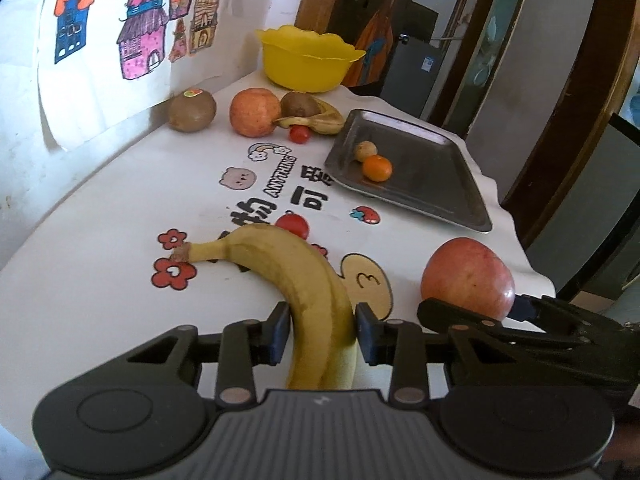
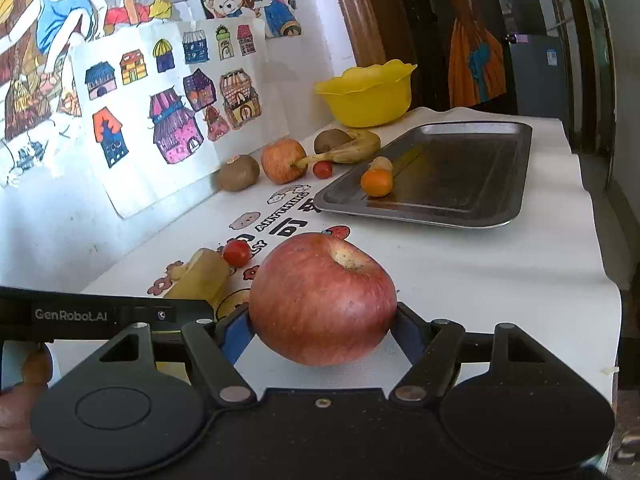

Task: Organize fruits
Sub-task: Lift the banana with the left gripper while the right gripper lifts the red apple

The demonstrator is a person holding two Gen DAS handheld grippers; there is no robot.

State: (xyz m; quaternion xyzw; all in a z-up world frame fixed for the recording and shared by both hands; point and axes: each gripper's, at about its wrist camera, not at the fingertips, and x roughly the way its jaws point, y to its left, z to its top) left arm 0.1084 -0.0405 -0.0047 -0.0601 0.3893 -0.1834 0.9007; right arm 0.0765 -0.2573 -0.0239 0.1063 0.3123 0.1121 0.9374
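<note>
the left gripper (image 1: 322,332) pinches a banana (image 1: 304,280). the right gripper (image 2: 322,330) clamps an apple (image 2: 322,300); the tray (image 2: 480,200) lies at one o'clock.

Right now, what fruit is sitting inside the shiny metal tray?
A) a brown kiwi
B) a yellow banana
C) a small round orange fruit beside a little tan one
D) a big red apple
C: the flat grey metal tray holds only a small round orange fruit and a little tan fruit touching it; the other fruits are all outside the tray.
</note>
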